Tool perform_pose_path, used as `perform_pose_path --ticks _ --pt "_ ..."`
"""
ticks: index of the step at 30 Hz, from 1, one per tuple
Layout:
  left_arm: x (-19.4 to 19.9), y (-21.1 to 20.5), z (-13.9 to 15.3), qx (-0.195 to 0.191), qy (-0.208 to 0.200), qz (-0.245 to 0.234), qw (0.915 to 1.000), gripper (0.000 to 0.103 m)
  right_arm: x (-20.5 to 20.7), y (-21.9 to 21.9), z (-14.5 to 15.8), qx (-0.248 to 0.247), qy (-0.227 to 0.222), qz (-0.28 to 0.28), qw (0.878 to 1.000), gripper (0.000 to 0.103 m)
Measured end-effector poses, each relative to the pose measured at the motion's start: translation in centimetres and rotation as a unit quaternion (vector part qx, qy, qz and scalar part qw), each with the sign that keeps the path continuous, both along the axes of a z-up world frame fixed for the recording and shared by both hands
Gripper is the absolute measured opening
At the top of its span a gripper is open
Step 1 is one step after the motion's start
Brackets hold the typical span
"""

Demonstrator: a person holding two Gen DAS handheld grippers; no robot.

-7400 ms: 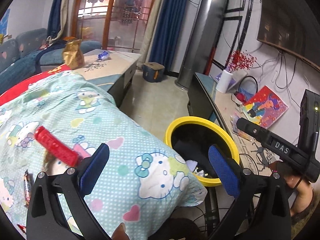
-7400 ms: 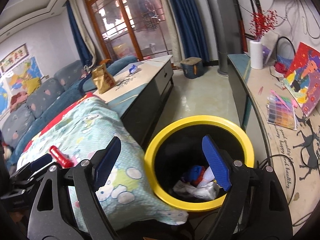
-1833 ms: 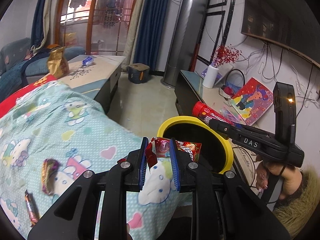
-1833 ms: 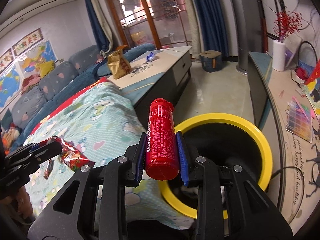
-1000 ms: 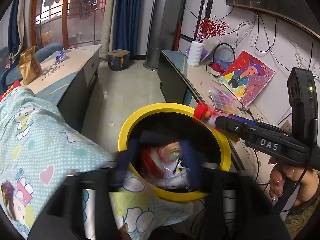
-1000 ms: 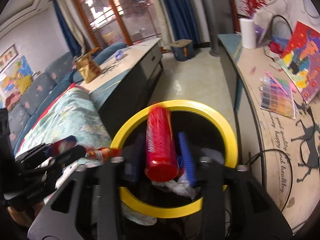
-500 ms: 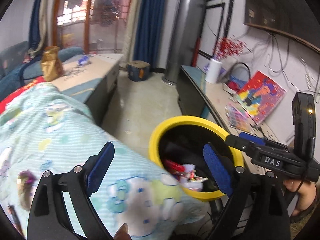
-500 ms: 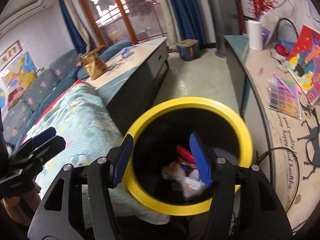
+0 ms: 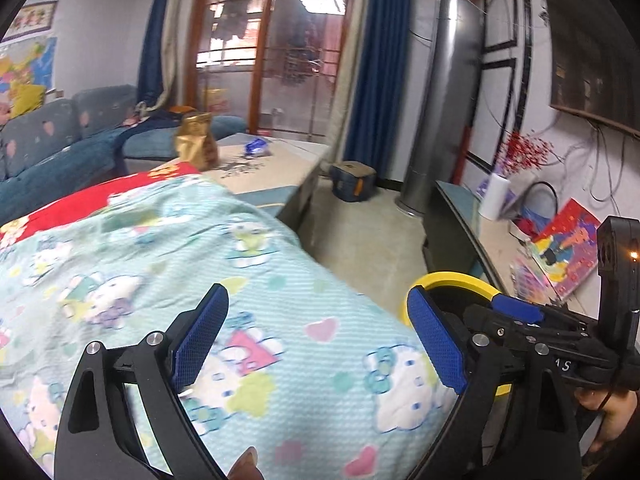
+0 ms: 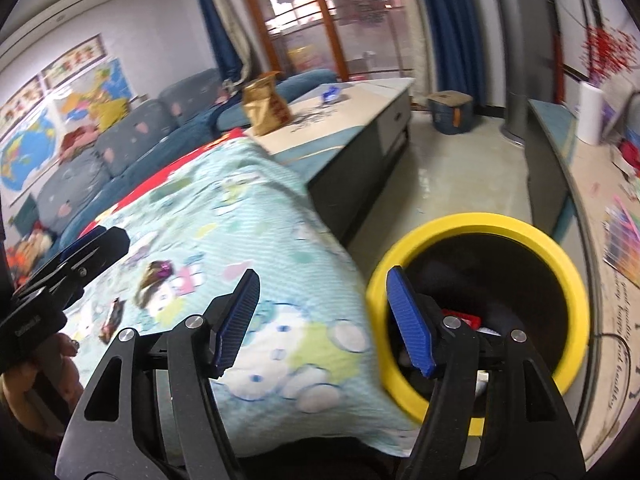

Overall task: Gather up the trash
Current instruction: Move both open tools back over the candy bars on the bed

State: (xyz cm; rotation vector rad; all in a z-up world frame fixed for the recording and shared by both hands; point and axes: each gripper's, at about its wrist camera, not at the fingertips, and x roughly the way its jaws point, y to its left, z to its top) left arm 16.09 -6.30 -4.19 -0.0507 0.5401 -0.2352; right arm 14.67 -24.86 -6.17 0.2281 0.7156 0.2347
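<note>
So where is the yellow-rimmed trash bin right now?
In the right wrist view the trash bin stands on the floor at lower right, against the edge of the cartoon blanket, partly behind the open right tool.

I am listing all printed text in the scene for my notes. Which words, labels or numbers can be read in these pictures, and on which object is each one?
"15": white characters on the body of the right gripper, partly hidden.
Left gripper body: a white label, too blurred to read.
TV bench: dark script lettering, too blurred to read.
Gold snack bag: no print that can be read.
Wall maps: print too small.
</note>
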Motion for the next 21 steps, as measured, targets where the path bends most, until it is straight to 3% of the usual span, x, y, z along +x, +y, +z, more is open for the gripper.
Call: perform_pose_path --ticks 12,21 --pt "-1.7 7.7 -0.6 0.000 0.008 0.088 0.9961 0.095 0.7 7.4 1.1 -0.016 -0.005 0.080 0.997 0.063" --pt "-2.9 14.2 -3.4 -0.009 0.062 0.148 0.9870 0.093 2.0 12.3 1.5 -0.026 -0.003 0.133 0.991 0.063"
